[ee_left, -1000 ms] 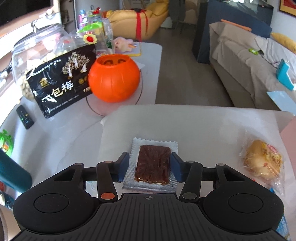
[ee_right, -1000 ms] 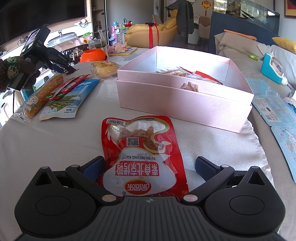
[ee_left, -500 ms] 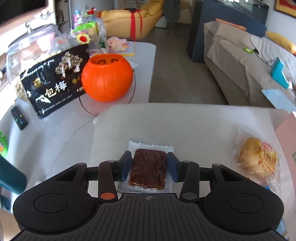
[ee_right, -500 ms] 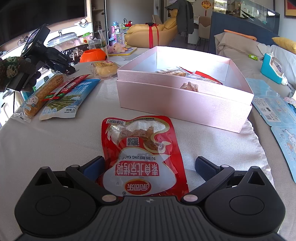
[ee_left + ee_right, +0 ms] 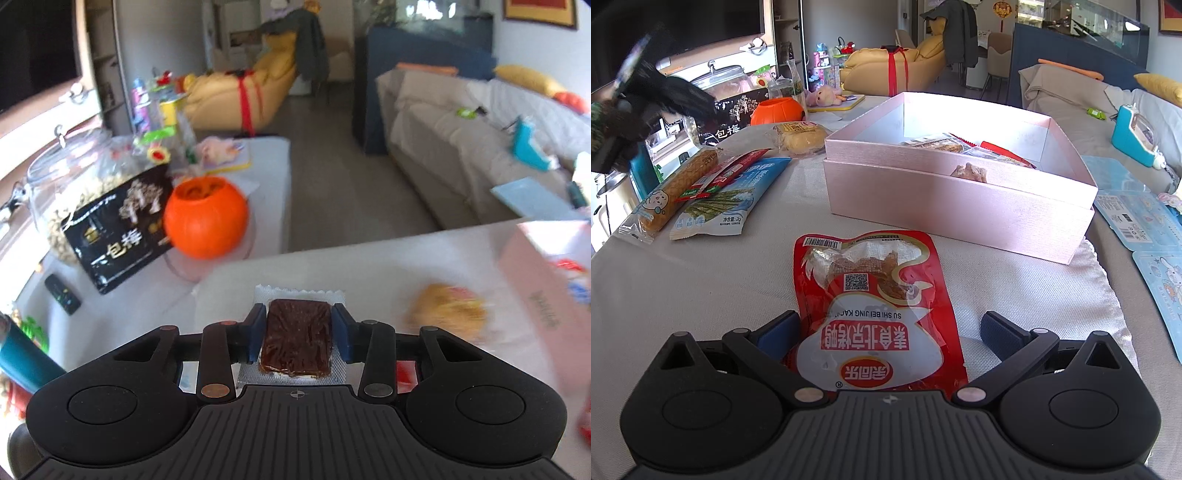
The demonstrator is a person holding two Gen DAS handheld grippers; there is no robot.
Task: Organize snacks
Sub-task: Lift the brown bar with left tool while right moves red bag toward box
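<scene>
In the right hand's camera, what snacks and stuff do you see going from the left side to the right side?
Long waffle-patterned snack → blue seaweed packet → red duck packet → pink box → blue sticker cards.

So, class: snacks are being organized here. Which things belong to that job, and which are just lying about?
Part of the job:
brown snack bar in the closing left claw
red pouch
pink box
seaweed packet
bun

Lying about:
orange pumpkin bucket
remote
blue card sheets
</scene>
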